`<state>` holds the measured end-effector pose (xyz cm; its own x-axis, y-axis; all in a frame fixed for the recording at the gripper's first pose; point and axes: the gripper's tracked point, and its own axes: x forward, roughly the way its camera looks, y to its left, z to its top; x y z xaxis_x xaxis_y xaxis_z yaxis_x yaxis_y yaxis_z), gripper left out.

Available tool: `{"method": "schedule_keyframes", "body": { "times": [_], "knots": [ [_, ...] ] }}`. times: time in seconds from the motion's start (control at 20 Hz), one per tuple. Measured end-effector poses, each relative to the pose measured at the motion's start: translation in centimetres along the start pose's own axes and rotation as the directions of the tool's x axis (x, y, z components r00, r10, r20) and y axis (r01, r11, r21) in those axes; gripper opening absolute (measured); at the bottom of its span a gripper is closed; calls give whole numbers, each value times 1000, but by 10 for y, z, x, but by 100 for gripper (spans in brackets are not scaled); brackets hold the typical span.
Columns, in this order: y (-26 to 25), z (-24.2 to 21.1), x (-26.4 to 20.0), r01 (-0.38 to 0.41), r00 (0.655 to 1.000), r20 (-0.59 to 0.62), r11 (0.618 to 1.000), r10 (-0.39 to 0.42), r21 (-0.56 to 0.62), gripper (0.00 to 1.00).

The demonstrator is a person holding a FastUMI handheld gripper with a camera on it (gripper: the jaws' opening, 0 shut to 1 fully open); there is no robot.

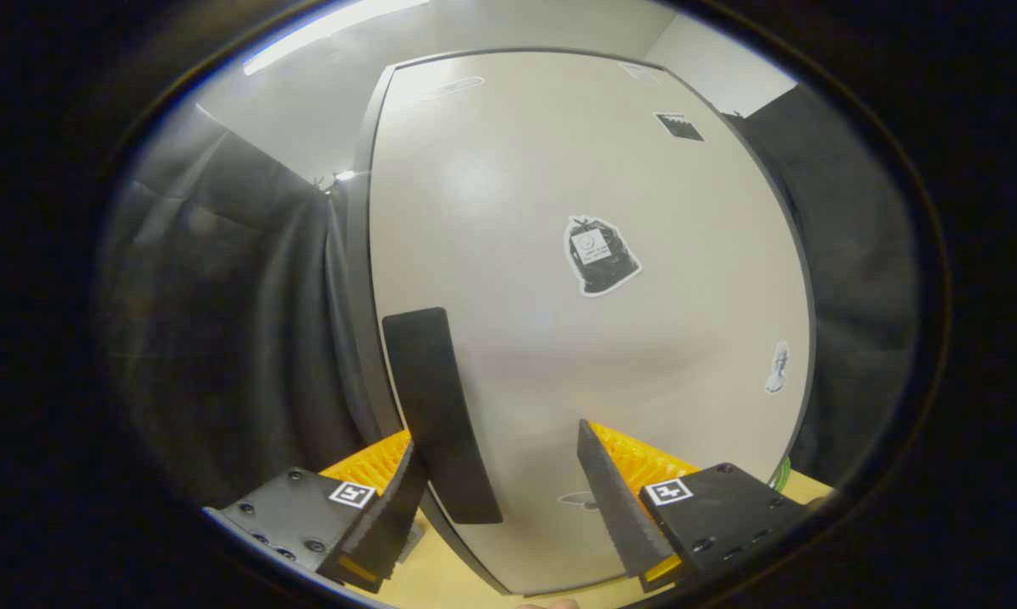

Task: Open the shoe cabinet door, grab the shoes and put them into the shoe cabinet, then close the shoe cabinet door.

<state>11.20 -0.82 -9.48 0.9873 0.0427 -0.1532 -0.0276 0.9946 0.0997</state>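
A: We see the shoe cabinet door (576, 279) shut flat against the cabinet, filling the space straight ahead of the tongs (504, 495). Its dark handle (441, 414) is a long strip running up and down along the door's left edge.

B: And the tongs?

A: They stand spread, gripping nothing. The handle's lower end sits between the 2 fingers, hard by the left finger (390, 507) and well apart from the right one (623, 499). We cannot tell whether the left finger touches it.

B: Any shoes?

A: Behind a shut door we cannot tell. A closed door fits either shoes waiting outside or shoes already stowed, so we bid no move.

B: Around it?

A: A pale worktop (441, 584) below the fingers and stickers (600, 254) on the door.
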Motion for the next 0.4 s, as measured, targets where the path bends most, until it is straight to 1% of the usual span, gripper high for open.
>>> {"method": "schedule_keyframes", "body": {
  "times": [0.2,0.4],
  "knots": [
    [1,-1,0,3,1000,4,1000,-3,11,99],
    [10,4,-14,-46,998,40,999,45,19,99]
  ]
}}
